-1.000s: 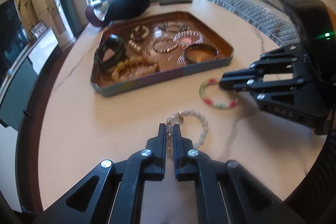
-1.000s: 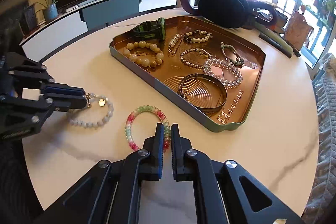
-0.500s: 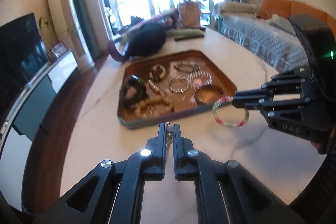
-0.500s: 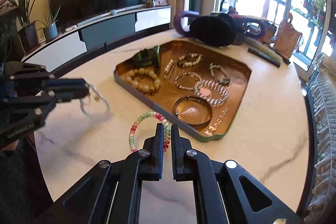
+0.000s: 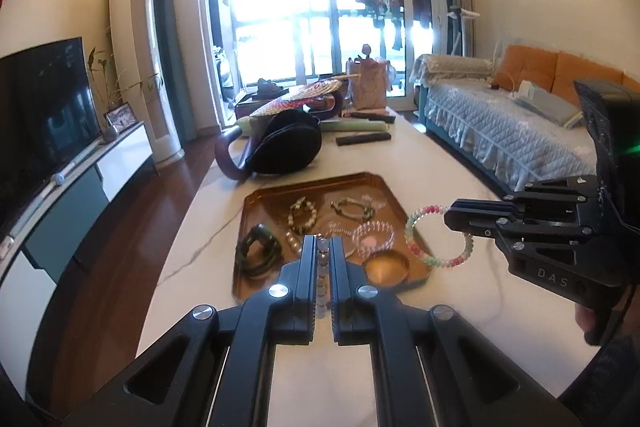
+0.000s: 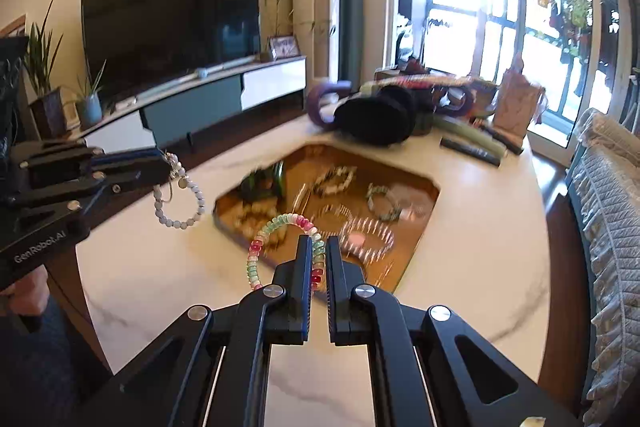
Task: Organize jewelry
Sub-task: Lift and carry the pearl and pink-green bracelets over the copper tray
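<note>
Both bracelets are off the table and hanging in the air on the near side of the copper tray (image 5: 400,199). The left gripper (image 5: 321,247) is clamped on the pale bead bracelet (image 6: 180,199), which dangles from its tips with a small charm swinging, to the left of the tray's near corner. The right gripper (image 6: 319,251) is pinched shut on the pink-and-green bracelet (image 6: 280,227), whose loop hangs just above the tray's near edge.

The tray already holds a fair crowd: a dark green bangle (image 5: 258,253), a round metal bangle (image 5: 386,267), a clear sparkly bracelet (image 5: 374,233) and a few beaded ones further back.

To my eye the job now is carrying and setting down. I'd bring each loop over a bare patch of the tray, low enough that the beads rest on the copper before the jaws let go, so nothing bounces or rolls. Bare patches look few, mostly towards the far side of the tray. Best go one hand at a time, keeping the two loops apart so they don't tangle, and watch that the dangling charm doesn't snag on the tray's rim.
</note>
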Available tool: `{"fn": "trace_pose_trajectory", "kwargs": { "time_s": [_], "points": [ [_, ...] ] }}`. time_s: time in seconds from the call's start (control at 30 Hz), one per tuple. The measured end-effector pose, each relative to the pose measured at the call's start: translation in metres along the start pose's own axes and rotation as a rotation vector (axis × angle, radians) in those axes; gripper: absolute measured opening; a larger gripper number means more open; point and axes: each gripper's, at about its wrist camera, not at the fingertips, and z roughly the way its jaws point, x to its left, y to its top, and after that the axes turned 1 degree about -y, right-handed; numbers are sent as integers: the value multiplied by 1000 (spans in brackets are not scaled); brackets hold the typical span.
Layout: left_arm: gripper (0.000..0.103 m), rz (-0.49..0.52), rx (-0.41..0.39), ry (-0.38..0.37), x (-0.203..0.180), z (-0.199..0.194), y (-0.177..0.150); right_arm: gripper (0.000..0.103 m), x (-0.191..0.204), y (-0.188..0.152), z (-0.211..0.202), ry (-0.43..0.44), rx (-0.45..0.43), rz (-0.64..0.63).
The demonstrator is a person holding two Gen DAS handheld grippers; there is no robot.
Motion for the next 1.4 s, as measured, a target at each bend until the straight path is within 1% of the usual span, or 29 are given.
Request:
{"fn": "trace_pose_trajectory", "kwargs": {
  "time_s": [0.17, 0.3, 0.4, 0.47, 0.6, 0.8, 0.83, 0.9, 1.0, 1.07, 1.27, 1.3, 1.37, 1.4],
  "points": [
    [6, -51, -55, -29, 2, 4, 34, 5, -11, 35, -16, -5, -73, 25],
    [6, -103, -86, -60, 7, 14, 59, 5, -17, 59, -20, 0, -121, 43],
    [6, -159, -88, -104, 14, 25, 62, 6, -23, 69, -14, 5, -147, 62],
    [6, -171, -72, -125, 17, 37, 61, 6, -27, 69, -5, 3, -144, 67],
    [6, -185, -8, -149, 21, 69, 54, 6, -35, 61, 22, 4, -103, 81],
    [6, -227, 120, -181, 28, 143, 43, 6, -53, 55, 76, -12, -30, 94],
    [6, -234, 143, -184, 29, 157, 40, 6, -58, 52, 90, -16, -6, 98],
    [6, -245, 188, -163, 30, 181, 31, 6, -66, 43, 106, -27, 28, 113],
    [6, -264, 246, -154, 31, 208, 15, 6, -77, 25, 134, -25, 104, 154],
    [6, -251, 262, -132, 30, 216, 9, 6, -81, 17, 145, -34, 133, 155],
    [6, -234, 308, -121, 24, 230, -2, 6, -85, 2, 164, -36, 196, 177],
    [6, -226, 306, -122, 21, 230, -3, 6, -84, 0, 166, -38, 204, 174],
    [10, -211, 289, -79, 17, 224, 0, 8, -83, -1, 171, -56, 231, 171],
    [21, -197, 282, -61, 14, 219, 2, 11, -83, -2, 173, -56, 245, 175]
  ]
}}
